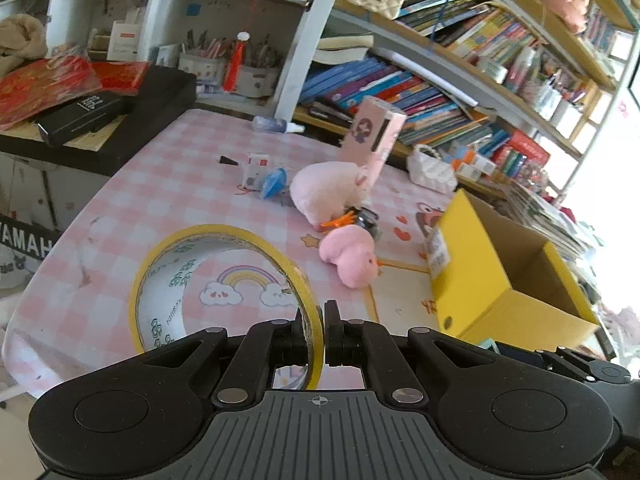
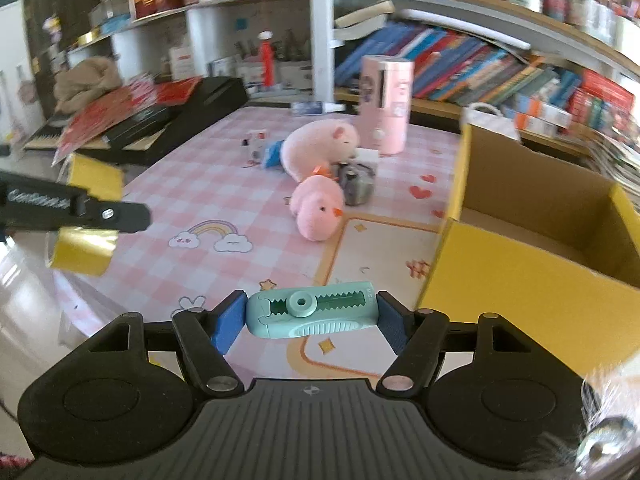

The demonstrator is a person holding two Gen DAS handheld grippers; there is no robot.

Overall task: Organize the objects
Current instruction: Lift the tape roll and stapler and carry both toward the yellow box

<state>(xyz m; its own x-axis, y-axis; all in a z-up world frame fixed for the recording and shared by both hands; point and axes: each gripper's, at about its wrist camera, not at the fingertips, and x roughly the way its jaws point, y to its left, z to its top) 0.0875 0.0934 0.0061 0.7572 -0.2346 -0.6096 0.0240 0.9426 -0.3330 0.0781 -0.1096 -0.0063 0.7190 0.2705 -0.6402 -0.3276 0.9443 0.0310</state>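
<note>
One tape roll (image 1: 224, 280), two plushies (image 1: 352, 258).

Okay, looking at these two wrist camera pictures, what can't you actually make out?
- Yellow box: part of its floor, hidden behind its near wall in both views.
- Gray object beside the pink plush chick: blurred, unidentifiable.
- Yellow tape roll: its bottom is hidden behind the left gripper.
- Book spines: titles too small.
</note>
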